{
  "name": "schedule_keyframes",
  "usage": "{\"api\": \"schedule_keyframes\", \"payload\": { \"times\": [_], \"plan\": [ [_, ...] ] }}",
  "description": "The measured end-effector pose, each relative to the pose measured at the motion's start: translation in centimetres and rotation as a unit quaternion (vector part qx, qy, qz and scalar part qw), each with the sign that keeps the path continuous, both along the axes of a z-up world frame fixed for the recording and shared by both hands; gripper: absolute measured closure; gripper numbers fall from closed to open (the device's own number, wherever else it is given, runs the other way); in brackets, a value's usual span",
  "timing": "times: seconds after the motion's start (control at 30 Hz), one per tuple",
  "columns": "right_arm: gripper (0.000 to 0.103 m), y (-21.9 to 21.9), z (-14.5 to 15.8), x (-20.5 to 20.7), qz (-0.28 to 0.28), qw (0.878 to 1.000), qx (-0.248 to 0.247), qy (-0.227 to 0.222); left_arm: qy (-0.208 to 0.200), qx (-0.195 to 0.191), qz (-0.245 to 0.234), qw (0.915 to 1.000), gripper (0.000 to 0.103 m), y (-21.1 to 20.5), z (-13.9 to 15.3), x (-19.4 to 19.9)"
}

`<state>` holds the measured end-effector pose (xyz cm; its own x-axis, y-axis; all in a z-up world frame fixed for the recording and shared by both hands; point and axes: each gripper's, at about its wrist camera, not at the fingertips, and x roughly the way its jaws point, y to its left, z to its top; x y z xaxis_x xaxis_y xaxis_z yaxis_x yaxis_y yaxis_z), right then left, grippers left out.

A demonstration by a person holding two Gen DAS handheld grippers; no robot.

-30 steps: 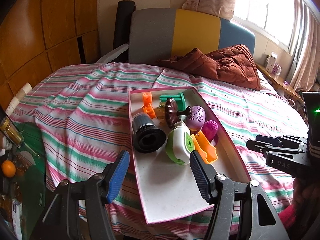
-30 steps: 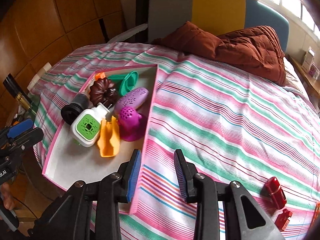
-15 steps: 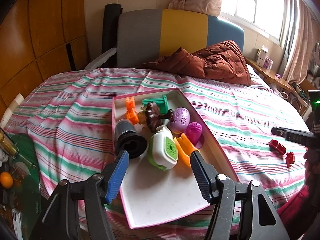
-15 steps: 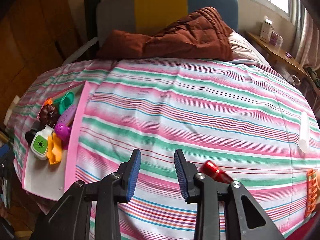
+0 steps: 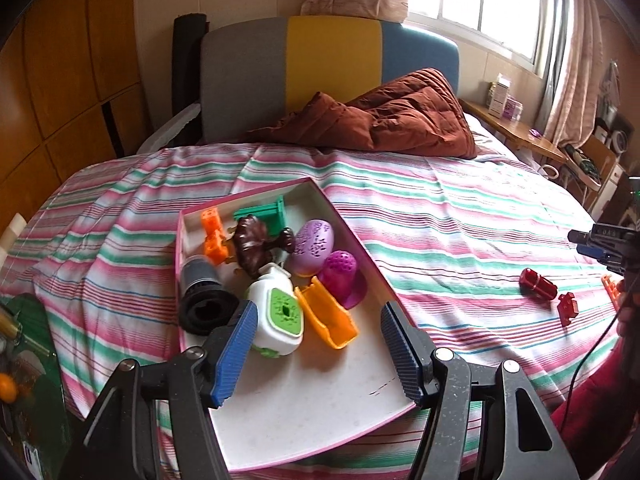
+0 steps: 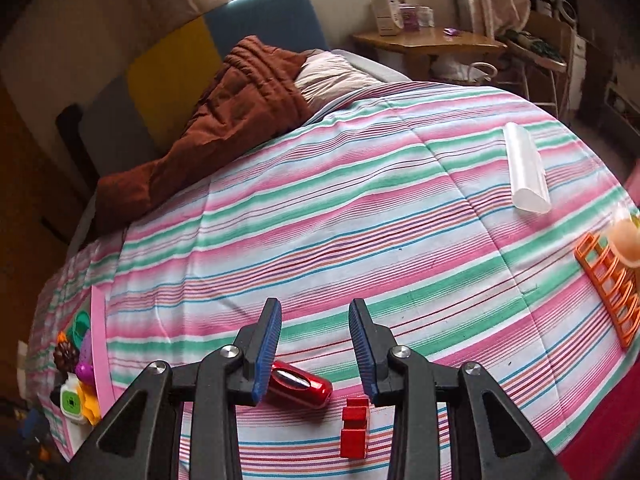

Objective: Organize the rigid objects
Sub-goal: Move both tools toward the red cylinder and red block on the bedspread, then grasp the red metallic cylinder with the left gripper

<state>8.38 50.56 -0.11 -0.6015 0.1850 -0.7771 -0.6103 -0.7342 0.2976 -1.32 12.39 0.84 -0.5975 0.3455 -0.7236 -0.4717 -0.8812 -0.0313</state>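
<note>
Right gripper (image 6: 314, 346) swung away from the pink-rimmed shallow white tray (image 5: 304, 396) across the striped pink-green-white bedspread (image 6: 360, 216), rolling as it went; a second ago framed the tray's edge, now framed over the loose pieces on the far side of the bed. Jaws apart, nothing between the pads, gap unchanged. Glossy red metallic cylinder (image 6: 300, 384) lying on its side just below the left pad, partly hidden by it; small red plastic block piece (image 6: 354, 420) beside it, under the right pad. Neither touched yet. Reads as the start of the next pick: cylinder most likely the target, block second.

Also loose on the spread: orange plastic slotted rack (image 6: 608, 288) at the right edge with a pale orange cup-like thing overlapping it, translucent white plastic tube (image 6: 524, 168) further up. So a fair share of the sorting not yet done.

Left gripper (image 5: 316, 344) shifted only slightly, view slid a little along the tray. Jaws half spread, empty, hovering over the tray's bare near end. Tray's far half already filled: black ribbed cylinder (image 5: 204, 296), white-and-green boxy gadget (image 5: 278, 320), orange plastic scoop (image 5: 326, 316), purple perforated egg (image 5: 312, 246), magenta dome (image 5: 340, 276), brown fluted mould (image 5: 254, 244), green and orange bits behind.

Both grippers pitched steeply down at the bed. Right gripper seen from the left view at the far right edge, above the red pieces.
</note>
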Motion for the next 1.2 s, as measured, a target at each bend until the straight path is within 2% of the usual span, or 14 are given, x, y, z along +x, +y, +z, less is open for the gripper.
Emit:
{"api": "schedule_keyframes", "payload": {
  "times": [0.43,0.7,0.77,0.83,1.2],
  "plan": [
    [0.065,1.9,0.6,2.1,-0.054,0.995,-0.043,0.078,-0.018,-0.009,-0.064,0.9977,0.038,5.1,-1.1,1.0],
    [0.065,2.0,0.4,2.0,-0.054,0.995,-0.051,0.073,-0.038,-0.015,-0.115,0.9925,0.038,8.9,-2.1,1.9],
    [0.065,2.0,0.3,2.1,-0.054,0.995,-0.05,0.072,-0.049,-0.019,-0.131,0.99,0.037,10.3,-2.5,2.1],
    [0.065,2.0,0.3,2.2,-0.057,0.994,-0.051,0.074,-0.051,-0.02,-0.147,0.9876,0.029,11.9,-2.9,2.5],
    [0.062,2.7,0.1,2.7,-0.069,0.991,-0.077,0.089,-0.049,-0.04,-0.244,0.9678,0.025,20.7,-3.7,4.6]
  ]
}}
